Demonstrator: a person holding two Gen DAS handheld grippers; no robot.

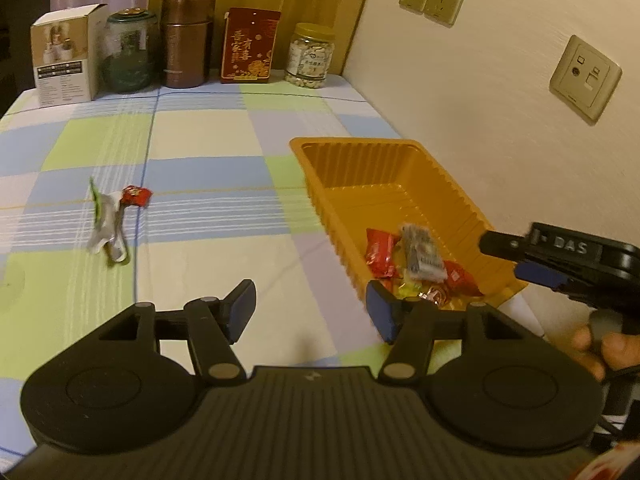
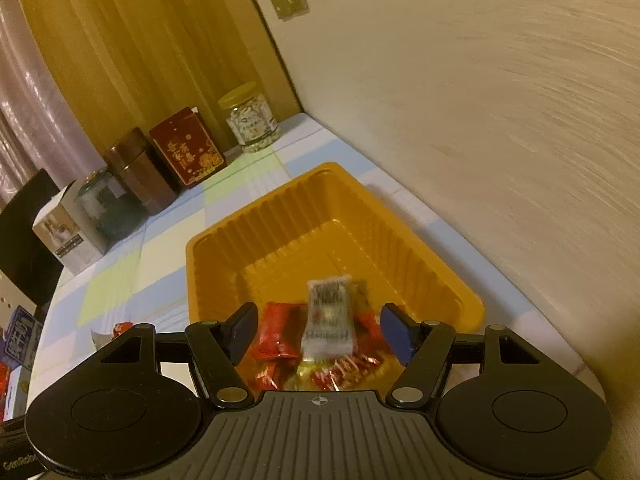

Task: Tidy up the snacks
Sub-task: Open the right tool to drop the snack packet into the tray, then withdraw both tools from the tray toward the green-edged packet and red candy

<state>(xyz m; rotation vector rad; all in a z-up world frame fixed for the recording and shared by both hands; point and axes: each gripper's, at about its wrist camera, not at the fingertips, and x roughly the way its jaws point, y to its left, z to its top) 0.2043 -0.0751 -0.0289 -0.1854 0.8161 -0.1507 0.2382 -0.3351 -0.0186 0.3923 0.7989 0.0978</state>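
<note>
My left fingers [image 1: 312, 312] stand apart with nothing between them, hanging over the checked table [image 1: 208, 216] just beside the near corner of the orange tray [image 1: 320, 148]; the right-hand pad overlaps the tray's near rim in the left wrist view, though I cannot tell whether it touches. My right fingers [image 2: 320, 332] are also spread, above the near end of the tray, and a grey-and-white snack packet [image 2: 329, 320] sits blurred in the gap between them without either pad pressing on it. It lies over the red-wrapped snacks [image 2: 276, 336] and some gold and yellow ones heaped at that near end; the far part of the tray is bare. Out on the table, well apart from the tray on its left, lie a small red sweet [image 1: 136, 196] and a crumpled white-and-green wrapper [image 1: 106, 224], touching each other. Along the far edge stand a white carton [image 1: 66, 54], a green glass jar [image 1: 130, 52], a brown canister [image 1: 187, 40], a red box [image 1: 250, 46] and a jar of nuts [image 1: 309, 56]
</note>
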